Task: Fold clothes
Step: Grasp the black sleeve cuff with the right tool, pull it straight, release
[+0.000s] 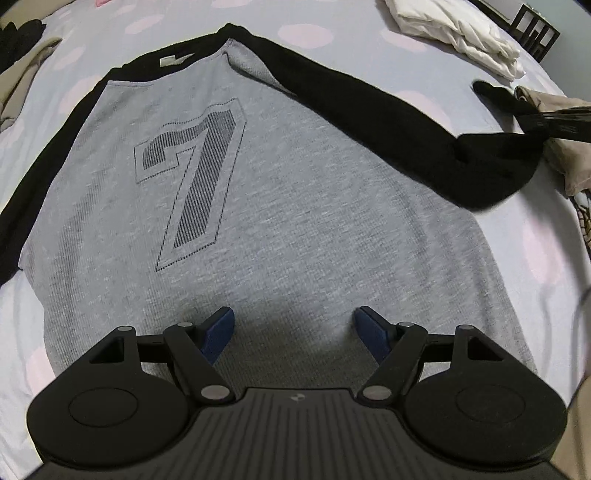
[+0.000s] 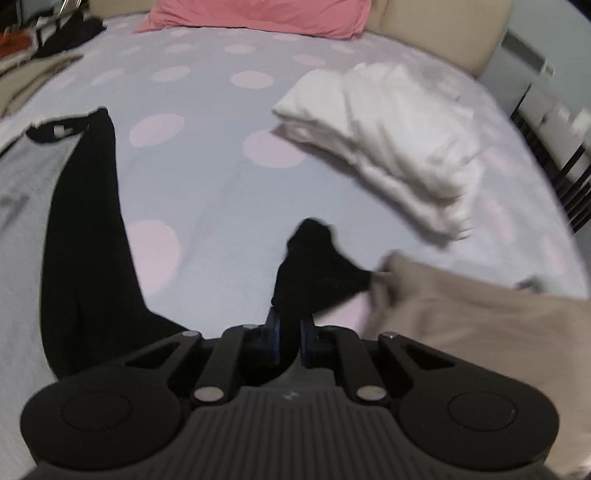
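Observation:
A grey raglan shirt (image 1: 288, 206) with black sleeves and a striped "7" lies flat on the dotted bedsheet. My left gripper (image 1: 293, 328) hovers open above its lower hem, nothing between the blue pads. The shirt's right black sleeve (image 1: 388, 122) stretches out to the right, where my right gripper (image 1: 554, 123) pinches its cuff. In the right wrist view the right gripper (image 2: 290, 332) is shut on the sleeve cuff (image 2: 317, 266), which sticks up beyond the pads; the rest of the sleeve (image 2: 85, 229) runs back to the grey body (image 2: 26, 192).
A folded white garment (image 2: 391, 140) lies at the far right of the bed. A beige cloth (image 2: 480, 325) sits right beside the held cuff. A pink pillow (image 2: 258, 14) lies at the head. Dark clothes (image 2: 70, 29) pile at the far left.

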`<state>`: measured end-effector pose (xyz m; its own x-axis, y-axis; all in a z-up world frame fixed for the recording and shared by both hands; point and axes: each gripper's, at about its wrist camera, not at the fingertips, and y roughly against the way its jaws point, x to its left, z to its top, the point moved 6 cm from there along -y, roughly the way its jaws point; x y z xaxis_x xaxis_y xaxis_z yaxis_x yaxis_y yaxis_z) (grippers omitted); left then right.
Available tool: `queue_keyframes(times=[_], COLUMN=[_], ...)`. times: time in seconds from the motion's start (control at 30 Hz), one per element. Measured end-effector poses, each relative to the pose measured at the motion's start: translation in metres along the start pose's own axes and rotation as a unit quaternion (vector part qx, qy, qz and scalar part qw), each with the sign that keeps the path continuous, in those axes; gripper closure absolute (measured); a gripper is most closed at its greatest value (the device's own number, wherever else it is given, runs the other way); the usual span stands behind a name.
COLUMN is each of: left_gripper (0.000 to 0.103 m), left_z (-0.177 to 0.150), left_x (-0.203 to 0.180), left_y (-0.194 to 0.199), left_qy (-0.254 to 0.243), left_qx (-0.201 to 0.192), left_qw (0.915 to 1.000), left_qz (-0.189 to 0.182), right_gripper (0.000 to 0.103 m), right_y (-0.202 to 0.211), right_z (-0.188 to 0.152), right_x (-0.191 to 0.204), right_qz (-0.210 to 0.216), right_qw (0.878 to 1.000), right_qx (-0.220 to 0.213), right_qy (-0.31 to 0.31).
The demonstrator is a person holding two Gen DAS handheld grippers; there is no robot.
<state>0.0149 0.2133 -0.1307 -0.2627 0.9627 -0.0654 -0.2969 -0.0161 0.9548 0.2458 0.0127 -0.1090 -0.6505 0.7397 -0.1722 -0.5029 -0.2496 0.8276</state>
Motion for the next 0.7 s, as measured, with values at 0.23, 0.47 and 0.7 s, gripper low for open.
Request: queue_keyframes(times=[0.23,0.47,0.7], left_gripper=[0.031,0.031,0.031], left_z=[-0.007,-0.014,-0.037], left_x=[0.002,0.011,0.046], left_y=[0.000,0.001,0.020], left_qy=[0.009,0.028,0.053], left_qx=[0.005,0.009,0.006], left_qw=[0.9999,0.9995,0.9985], left_qz=[0.003,-0.008,0.015], right_gripper=[0.092,0.092,0.038], right_y=[0.054,0.066,0.036], right_z=[-0.007,-0.011,-0.017], right_x=[-0.032,-0.046,-0.027], right_qz=[-0.080,-0.119,-0.166], right_qw=[0.996,0.992,0.985], right_qx=[-0.015,-0.007,-0.028], right_qy=[0.030,0.029,0.027])
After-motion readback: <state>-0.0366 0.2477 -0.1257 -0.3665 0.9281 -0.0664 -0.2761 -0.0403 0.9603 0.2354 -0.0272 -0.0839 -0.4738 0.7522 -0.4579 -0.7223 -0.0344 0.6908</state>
